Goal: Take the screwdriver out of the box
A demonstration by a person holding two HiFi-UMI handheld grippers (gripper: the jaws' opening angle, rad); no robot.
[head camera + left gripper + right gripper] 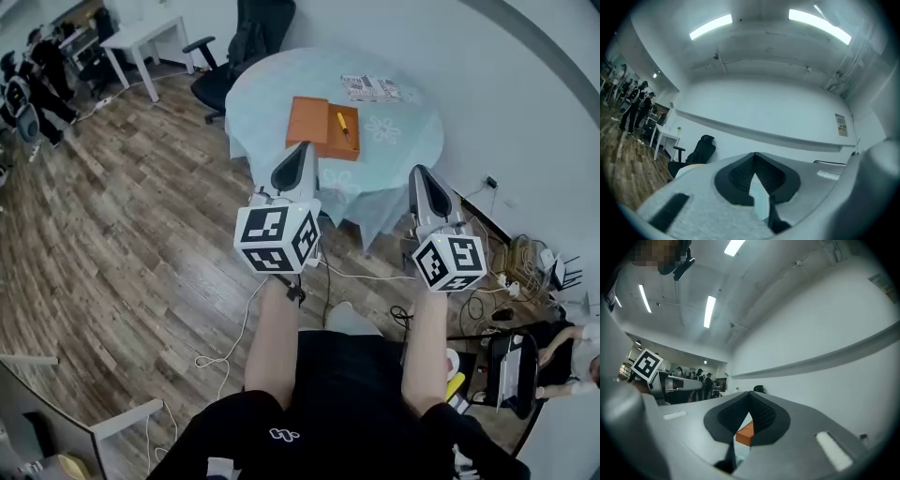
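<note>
An orange box [309,122] lies open on the round table [398,141] with its pale blue cloth. The yellow-handled screwdriver [343,123] rests in the box's right half. Both grippers hover short of the table's near edge, above the wooden floor, pointing toward the box. My left gripper [306,148] is shut and empty; in its own view the jaws [755,154] meet at the tip against the white wall. My right gripper [419,172] also looks shut with nothing held. Through the slit under its tips [750,393] a corner of the orange box [745,433] shows.
A patterned sheet [370,87] lies at the table's far side. A black office chair [246,37] stands behind the table and a white desk [141,37] at the far left. Cables and power strips [511,272] clutter the floor to the right.
</note>
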